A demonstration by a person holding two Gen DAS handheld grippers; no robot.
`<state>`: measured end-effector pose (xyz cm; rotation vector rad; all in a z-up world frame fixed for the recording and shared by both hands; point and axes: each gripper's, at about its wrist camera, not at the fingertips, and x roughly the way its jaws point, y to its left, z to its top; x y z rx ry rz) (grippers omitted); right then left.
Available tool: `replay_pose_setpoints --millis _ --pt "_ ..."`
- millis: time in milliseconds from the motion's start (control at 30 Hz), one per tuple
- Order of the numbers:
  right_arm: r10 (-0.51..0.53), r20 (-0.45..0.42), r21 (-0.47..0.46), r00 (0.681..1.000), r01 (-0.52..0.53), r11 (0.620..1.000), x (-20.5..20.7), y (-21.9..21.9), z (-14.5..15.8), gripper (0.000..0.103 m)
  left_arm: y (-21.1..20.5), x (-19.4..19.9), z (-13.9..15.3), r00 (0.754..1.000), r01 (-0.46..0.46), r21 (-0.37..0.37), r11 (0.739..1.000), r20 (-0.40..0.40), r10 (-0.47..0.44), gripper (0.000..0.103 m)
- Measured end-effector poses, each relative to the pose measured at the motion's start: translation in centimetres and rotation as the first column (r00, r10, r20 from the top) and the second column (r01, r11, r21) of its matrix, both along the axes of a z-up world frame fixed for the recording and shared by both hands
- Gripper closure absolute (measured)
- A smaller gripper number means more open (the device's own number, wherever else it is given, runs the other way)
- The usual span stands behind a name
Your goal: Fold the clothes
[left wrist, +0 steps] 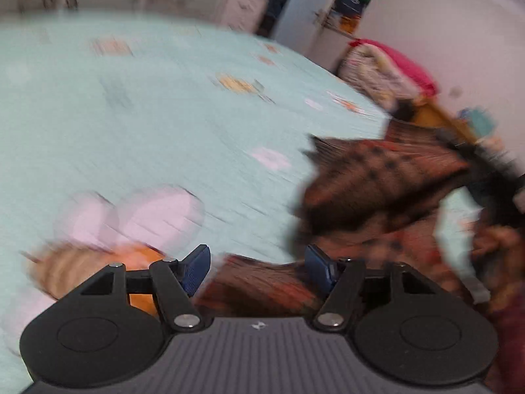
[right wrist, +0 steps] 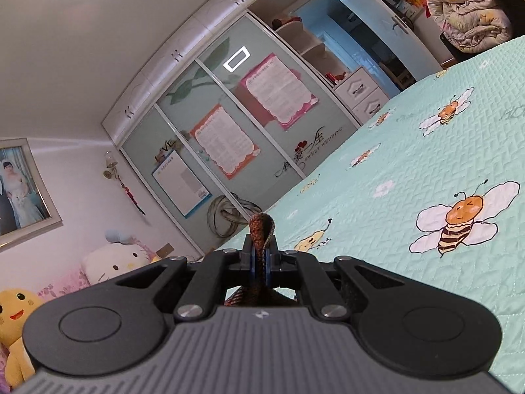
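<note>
A brown and orange patterned garment (left wrist: 377, 184) hangs crumpled over the right part of the mint bedspread (left wrist: 147, 115), blurred by motion in the left wrist view. My left gripper (left wrist: 257, 271) stands open just above a lower fold of that cloth, with nothing between its blue pads (left wrist: 198, 267). In the right wrist view my right gripper (right wrist: 261, 261) is shut on a fold of the same garment (right wrist: 261, 226), which pokes up in a loop past the fingertips. The view is tilted, with the bedspread (right wrist: 410, 170) sloping to the right.
Bee and flower prints dot the bedspread. A bundled quilt (right wrist: 469, 16) sits past the bed's far corner. A wardrobe with sliding glass doors (right wrist: 229, 124), a small drawer unit (right wrist: 364, 95) and plush toys (right wrist: 111, 262) line the room's edge.
</note>
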<state>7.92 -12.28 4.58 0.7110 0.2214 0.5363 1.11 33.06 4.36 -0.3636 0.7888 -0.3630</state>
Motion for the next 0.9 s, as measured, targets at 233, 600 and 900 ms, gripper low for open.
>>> replay_pose_setpoints --millis 233,600,900 --pt "0.064 0.017 0.056 0.998 -0.065 0.996 -0.7 0.6 0.8 0.099 -0.9 -6.0 3.8 0.982 -0.135 0.181 0.974 0.159 0.106 0.100" --pt "0.316 0.105 -0.254 0.943 -0.282 0.925 -5.6 14.4 4.7 0.099 1.5 -11.7 6.9 0.860 -0.496 0.358 0.791 0.326 0.392 0.078" --pt "0.360 0.087 -0.167 0.929 -0.343 0.924 -3.7 13.3 3.6 0.099 -8.9 -11.4 5.2 0.889 -0.230 0.560 0.796 0.454 -0.063 0.032"
